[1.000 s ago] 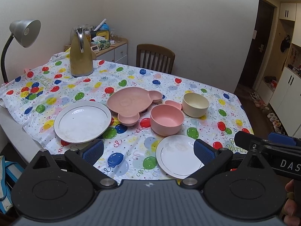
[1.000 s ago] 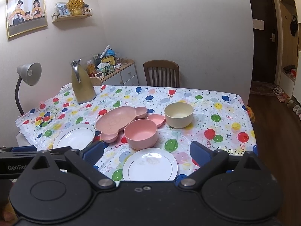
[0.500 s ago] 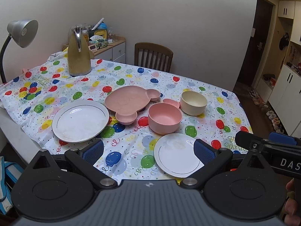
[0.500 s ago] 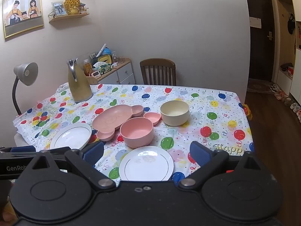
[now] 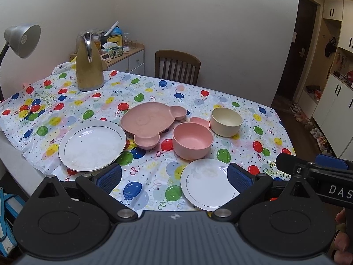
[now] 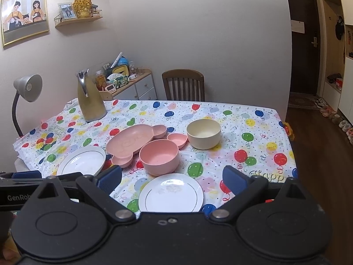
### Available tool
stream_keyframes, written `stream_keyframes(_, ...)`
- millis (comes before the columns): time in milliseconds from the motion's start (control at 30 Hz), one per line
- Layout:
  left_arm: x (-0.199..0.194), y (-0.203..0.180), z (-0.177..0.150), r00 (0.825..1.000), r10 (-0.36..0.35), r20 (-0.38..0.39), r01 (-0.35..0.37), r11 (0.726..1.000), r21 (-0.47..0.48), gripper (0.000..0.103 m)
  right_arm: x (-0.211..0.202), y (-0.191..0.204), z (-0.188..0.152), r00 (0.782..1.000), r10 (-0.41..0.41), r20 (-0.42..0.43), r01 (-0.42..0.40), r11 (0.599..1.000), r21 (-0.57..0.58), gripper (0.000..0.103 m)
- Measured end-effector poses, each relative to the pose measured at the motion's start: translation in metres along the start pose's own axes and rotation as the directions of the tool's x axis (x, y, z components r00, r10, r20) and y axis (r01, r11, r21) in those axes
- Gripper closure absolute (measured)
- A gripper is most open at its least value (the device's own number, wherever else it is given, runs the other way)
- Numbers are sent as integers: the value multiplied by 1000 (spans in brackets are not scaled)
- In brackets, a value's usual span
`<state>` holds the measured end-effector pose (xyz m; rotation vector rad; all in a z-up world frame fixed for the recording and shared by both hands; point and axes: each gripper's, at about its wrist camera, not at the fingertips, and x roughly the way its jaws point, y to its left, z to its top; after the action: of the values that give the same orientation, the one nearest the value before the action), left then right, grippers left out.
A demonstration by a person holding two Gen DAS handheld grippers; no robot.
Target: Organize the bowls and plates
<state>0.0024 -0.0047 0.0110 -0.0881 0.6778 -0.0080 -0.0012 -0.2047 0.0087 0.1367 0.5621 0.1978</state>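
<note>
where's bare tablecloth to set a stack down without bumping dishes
Free: the far strip between the yellow jug and the chair, and the right side beyond the cream bowl. Crowded: the middle, where the pink divided plate, pink bowl and two white plates cluster.

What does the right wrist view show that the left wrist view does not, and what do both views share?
Only the right wrist view shows the framed pictures and the wall shelf in full. Only the left wrist view shows white cupboards and a blue bag by the table. Both show the white plates, pink tray, pink bowl, cream bowl, jug, lamp and chair. Both grippers, left and right, are open and empty.
</note>
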Motion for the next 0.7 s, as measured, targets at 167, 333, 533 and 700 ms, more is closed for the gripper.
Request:
stream_keyframes(167, 3, 3, 1, 1000, -3, -2, 3, 1000, 0, 1, 4, 1, 3, 1000, -5, -3, 5, 1000, 0, 5)
stream_keyframes(333, 13, 14, 4, 1000, -6, -9, 6, 1000, -1, 1, 15, 6, 6, 1000, -11, -10, 11, 1000, 1, 5)
stream_keyframes(533, 34, 35, 14, 999, -30, -18, 30, 999, -12, 1, 32, 23, 10, 999, -27, -22, 26, 1000, -14, 5)
stream_keyframes(700, 58, 57, 26, 997, -62, -35, 60, 998, -34, 1, 50, 40, 18, 998, -43, -34, 42, 999, -29, 5)
